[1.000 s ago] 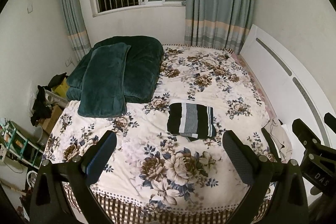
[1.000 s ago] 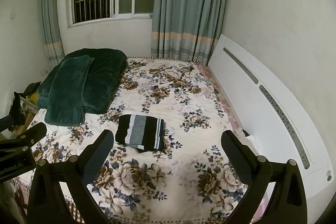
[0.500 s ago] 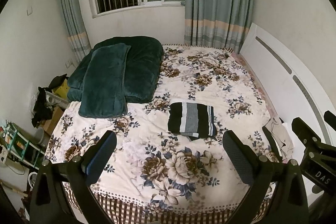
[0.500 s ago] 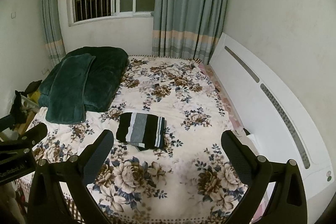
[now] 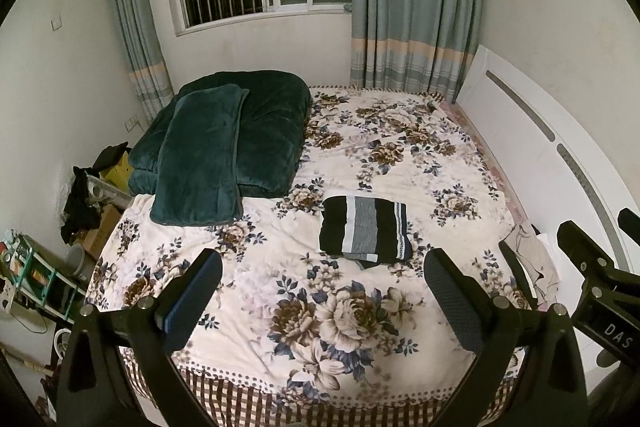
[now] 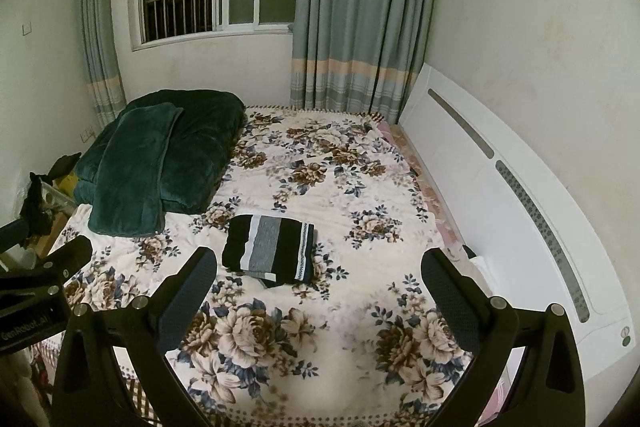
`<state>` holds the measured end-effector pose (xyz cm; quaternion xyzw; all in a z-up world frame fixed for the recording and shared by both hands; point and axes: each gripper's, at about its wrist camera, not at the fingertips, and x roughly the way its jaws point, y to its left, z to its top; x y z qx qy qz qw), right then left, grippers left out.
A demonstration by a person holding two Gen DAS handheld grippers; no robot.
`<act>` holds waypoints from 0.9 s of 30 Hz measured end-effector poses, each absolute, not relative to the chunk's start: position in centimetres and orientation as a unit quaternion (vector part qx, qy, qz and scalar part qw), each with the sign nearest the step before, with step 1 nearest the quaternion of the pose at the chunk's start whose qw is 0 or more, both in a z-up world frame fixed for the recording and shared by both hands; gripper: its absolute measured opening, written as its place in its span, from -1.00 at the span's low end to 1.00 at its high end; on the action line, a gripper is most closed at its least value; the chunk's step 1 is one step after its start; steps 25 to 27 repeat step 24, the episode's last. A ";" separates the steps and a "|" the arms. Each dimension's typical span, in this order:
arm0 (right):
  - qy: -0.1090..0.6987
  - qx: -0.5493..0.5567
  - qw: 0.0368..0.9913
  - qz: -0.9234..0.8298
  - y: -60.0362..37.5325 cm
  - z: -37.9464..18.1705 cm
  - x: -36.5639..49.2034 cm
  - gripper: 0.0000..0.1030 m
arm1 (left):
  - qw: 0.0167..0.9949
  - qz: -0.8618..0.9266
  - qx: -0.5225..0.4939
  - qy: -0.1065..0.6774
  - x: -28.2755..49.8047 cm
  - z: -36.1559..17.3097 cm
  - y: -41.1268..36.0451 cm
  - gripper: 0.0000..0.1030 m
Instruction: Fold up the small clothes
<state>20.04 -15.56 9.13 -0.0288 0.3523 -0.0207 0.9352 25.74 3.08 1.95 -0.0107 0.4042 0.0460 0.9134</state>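
A folded black, grey and white striped garment (image 5: 365,230) lies flat on the floral bedspread (image 5: 328,315) near the middle of the bed; it also shows in the right wrist view (image 6: 269,249). My left gripper (image 5: 322,301) is open and empty, held above the bed's near edge, short of the garment. My right gripper (image 6: 318,301) is open and empty, also held back from the garment. The right gripper's body (image 5: 592,283) shows at the right edge of the left wrist view; the left gripper's body (image 6: 36,291) shows at the left edge of the right wrist view.
A dark green folded quilt (image 5: 256,131) with a green pillow (image 5: 200,163) on it fills the bed's far left. A white headboard (image 6: 500,179) runs along the right. A light cloth (image 5: 532,259) lies at the bed's right edge. Boxes and clutter (image 5: 88,203) stand on the floor at left.
Both views have drifted back and up a little, so the garment sits slightly farther off. The garment has not moved. Both grippers stay open.
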 end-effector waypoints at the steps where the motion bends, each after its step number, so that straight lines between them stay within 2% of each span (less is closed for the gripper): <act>1: 0.352 -0.030 0.935 -0.021 -15.4 9.2 20.0 1.00 | 0.914 0.046 -0.010 0.404 25.7 1.8 3.0 1.00; 27: 0.352 -0.027 0.935 -0.019 -15.4 9.1 19.9 1.00 | 0.915 0.046 -0.009 0.401 25.4 2.0 2.8 1.00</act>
